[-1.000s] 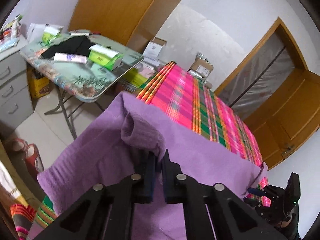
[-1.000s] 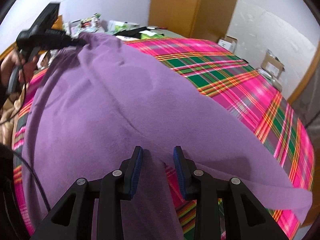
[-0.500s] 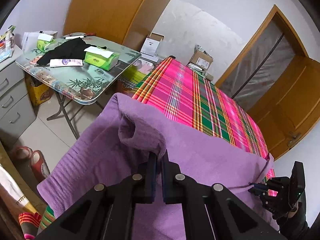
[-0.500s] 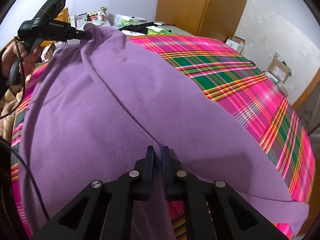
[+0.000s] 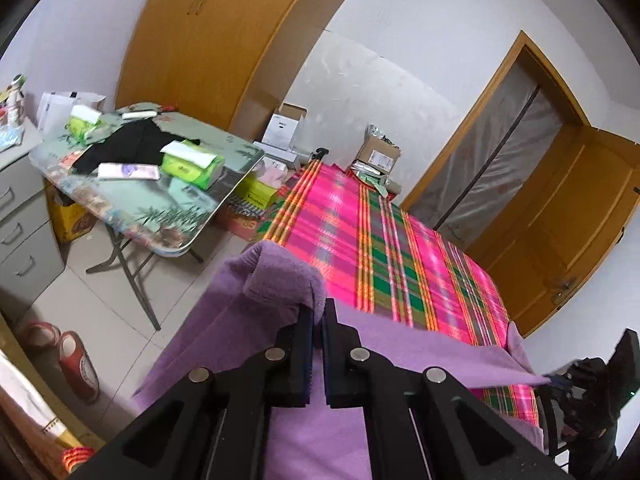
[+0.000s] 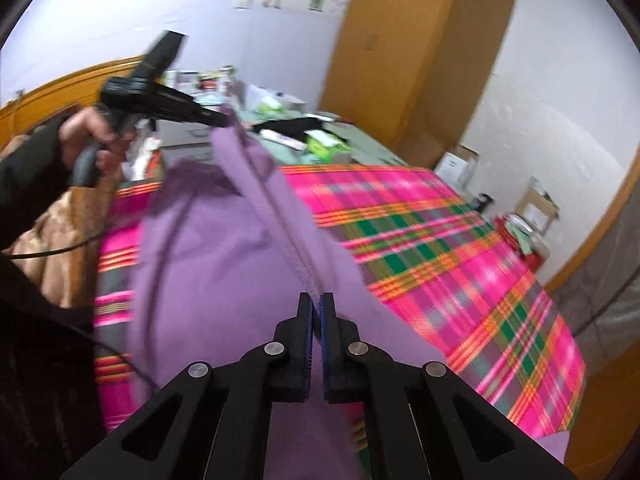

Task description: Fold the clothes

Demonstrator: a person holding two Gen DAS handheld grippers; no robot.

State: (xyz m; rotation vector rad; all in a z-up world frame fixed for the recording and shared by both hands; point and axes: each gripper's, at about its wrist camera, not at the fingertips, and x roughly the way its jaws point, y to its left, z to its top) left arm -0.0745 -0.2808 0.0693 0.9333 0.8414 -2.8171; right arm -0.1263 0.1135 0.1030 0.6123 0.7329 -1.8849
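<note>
Purple fleece garment [image 6: 224, 280] now hangs stretched between both grippers above the pink plaid bedspread [image 6: 460, 264]. A second ago the right gripper [image 6: 317, 304] stood open over the cloth's edge; its jaws have since pinched shut on that hem and lifted. The left gripper [image 5: 318, 312] stays clamped on a bunched corner. With both ends raised, the fold-over can likely begin.

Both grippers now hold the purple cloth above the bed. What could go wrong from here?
1. The right gripper pinches only a thin edge of the purple cloth, so it could slip out.
2. The left gripper holds a bunched corner near the folding table; hanging cloth may brush against it.
</note>
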